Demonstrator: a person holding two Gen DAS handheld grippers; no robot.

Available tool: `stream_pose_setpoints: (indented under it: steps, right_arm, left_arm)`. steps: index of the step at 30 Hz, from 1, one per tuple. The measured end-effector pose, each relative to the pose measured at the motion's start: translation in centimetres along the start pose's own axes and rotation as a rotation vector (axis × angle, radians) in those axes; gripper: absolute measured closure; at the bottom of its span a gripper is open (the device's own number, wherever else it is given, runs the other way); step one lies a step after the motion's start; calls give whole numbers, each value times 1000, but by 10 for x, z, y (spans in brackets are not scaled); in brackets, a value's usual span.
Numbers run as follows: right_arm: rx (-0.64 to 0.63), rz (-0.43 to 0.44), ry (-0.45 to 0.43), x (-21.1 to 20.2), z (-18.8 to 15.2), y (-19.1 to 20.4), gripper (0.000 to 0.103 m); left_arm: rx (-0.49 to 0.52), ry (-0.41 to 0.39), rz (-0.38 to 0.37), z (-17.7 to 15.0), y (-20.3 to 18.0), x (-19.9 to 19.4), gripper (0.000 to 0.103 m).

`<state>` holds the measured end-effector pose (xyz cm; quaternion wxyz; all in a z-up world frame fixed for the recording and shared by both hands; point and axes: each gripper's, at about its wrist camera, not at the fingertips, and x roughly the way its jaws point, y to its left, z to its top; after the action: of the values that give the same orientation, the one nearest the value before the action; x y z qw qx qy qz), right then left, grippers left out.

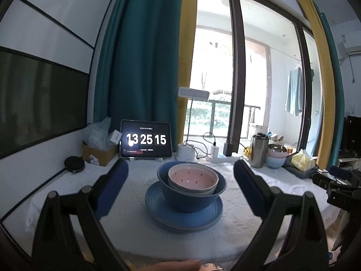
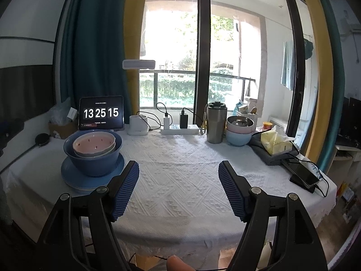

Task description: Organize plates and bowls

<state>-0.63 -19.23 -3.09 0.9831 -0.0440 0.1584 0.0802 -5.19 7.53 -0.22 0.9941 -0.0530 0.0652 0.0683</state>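
A pink bowl with dark specks [image 1: 193,178] sits nested in a grey-white bowl, inside a dark blue bowl [image 1: 191,197], on stacked blue plates [image 1: 183,219] on the white tablecloth. The stack shows at the left in the right wrist view: pink bowl [image 2: 93,144], blue bowl [image 2: 93,162], plates [image 2: 90,180]. My left gripper [image 1: 180,169] is open and empty, its fingers either side of the stack, short of it. My right gripper [image 2: 178,169] is open and empty over bare cloth, right of the stack.
A tablet clock [image 2: 101,113], lamp base [image 2: 138,125], power strip [image 2: 179,131], steel tumbler [image 2: 216,123], stacked pink and light-blue bowls [image 2: 239,131], tissue pack [image 2: 275,143] and phone [image 2: 304,176] line the table's back and right. A cardboard box [image 1: 99,154] sits at the back left.
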Motion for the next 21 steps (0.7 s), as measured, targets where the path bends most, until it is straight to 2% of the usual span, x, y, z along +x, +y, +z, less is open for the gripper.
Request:
stream_pose_setpoints:
  steps: [21]
  right_arm:
    - [2, 0, 2, 0, 2, 1, 27]
  left_arm:
    - [-5, 9, 5, -1, 0, 0, 8]
